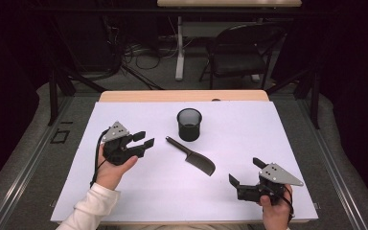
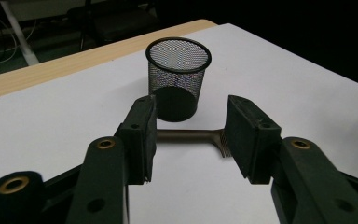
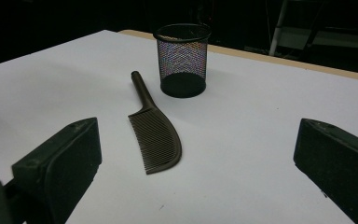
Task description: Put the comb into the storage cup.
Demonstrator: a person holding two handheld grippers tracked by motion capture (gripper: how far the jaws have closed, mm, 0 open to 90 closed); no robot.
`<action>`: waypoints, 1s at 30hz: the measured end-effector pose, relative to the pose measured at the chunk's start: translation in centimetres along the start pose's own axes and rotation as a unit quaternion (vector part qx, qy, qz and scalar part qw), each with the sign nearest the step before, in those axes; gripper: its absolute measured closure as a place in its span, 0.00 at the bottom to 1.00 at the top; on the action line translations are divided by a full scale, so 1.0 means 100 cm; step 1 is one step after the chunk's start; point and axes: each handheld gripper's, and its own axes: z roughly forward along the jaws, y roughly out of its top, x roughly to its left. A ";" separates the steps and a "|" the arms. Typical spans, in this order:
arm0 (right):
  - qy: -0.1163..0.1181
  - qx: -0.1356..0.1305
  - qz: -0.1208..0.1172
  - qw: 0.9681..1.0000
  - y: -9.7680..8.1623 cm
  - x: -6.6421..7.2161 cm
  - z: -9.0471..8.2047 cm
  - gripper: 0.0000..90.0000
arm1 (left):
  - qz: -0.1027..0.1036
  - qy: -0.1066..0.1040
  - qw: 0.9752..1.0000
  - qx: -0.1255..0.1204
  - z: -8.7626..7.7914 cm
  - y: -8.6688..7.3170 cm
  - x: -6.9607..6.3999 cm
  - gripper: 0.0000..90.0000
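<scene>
Dark flat plastic comb with a thin round handle (image 1: 191, 156) lies flat on the white table cover (image 1: 139, 191), untouched, handle end toward the black wire-mesh cup (image 1: 189, 124), which stands upright just beyond it. Left gripper (image 1: 141, 140) sits near the handle tip, jaws partly spread, nothing between the pads. Right gripper (image 1: 246, 173) is well apart from the comb, near the front edge, jaws spread wide, empty.

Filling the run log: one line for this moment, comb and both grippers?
comb: flat on white mat, untouched | mesh cup: upright behind it | left gripper: open, near comb handle | right gripper: open, apart
</scene>
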 end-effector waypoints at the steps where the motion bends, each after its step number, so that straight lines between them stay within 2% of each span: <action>1: 0.000 0.001 0.000 1.000 0.000 0.000 0.000 0.01 | 0.000 0.000 1.000 0.000 0.000 0.000 0.000 0.63; 4: 0.001 0.002 0.001 1.000 -0.001 0.000 0.001 0.01 | -0.004 -0.005 1.000 0.018 0.010 0.005 0.001 0.67; 8: 0.002 0.005 0.001 1.000 -0.001 -0.001 0.001 0.01 | -0.002 -0.001 1.000 0.023 0.016 0.008 0.001 0.70; 9: 0.002 0.006 0.001 1.000 -0.001 0.000 0.001 0.01 | -0.007 0.005 1.000 0.031 0.021 0.009 0.003 0.69; 15: 0.006 0.012 0.000 1.000 -0.003 -0.001 0.003 0.02 | -0.022 -0.002 0.999 0.046 0.030 0.010 0.010 0.70; 18: 0.008 0.010 0.002 1.000 -0.003 -0.001 0.004 0.02 | -0.027 0.007 0.998 0.052 0.036 0.011 0.013 0.72; 24: 0.008 0.014 0.001 1.000 -0.004 -0.001 0.005 0.03 | -0.022 0.013 0.998 0.061 0.044 0.012 0.015 0.79; 30: 0.008 0.019 0.000 1.000 -0.004 -0.001 0.005 0.03 | -0.014 0.020 0.997 0.072 0.059 0.013 0.016 0.91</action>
